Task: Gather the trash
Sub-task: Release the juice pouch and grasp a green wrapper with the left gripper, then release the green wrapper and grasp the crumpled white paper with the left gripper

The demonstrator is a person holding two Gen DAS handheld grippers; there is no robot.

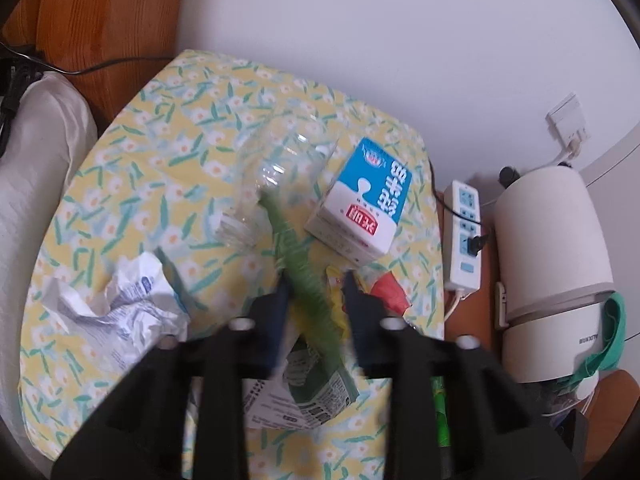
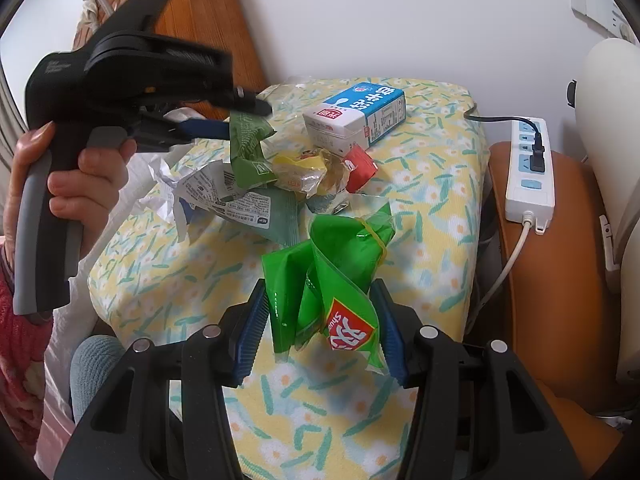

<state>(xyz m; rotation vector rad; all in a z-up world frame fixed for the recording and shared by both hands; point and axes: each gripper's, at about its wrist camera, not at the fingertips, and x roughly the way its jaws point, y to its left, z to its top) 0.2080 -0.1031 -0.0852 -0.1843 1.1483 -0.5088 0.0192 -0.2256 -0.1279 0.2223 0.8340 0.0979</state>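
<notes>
A: Left wrist view first. The left gripper (image 1: 316, 284) has its fingers pinched on the dull green wrapper (image 1: 298, 268), just this side of the milk carton (image 1: 362, 200). Lift it slowly, I'd say, so the thin edge doesn't slip out.

B: And watch the clear bottle (image 1: 272, 184) beside the carton; a drag could roll it.

A: Right wrist view: the right gripper (image 2: 322, 320) clamps the bright green bag (image 2: 324, 280), well in front of the carton on the flowered surface (image 2: 432, 208).

B: Keep that squeeze firm. The crumpled paper (image 2: 170, 184), left of the carton, can wait.
</notes>
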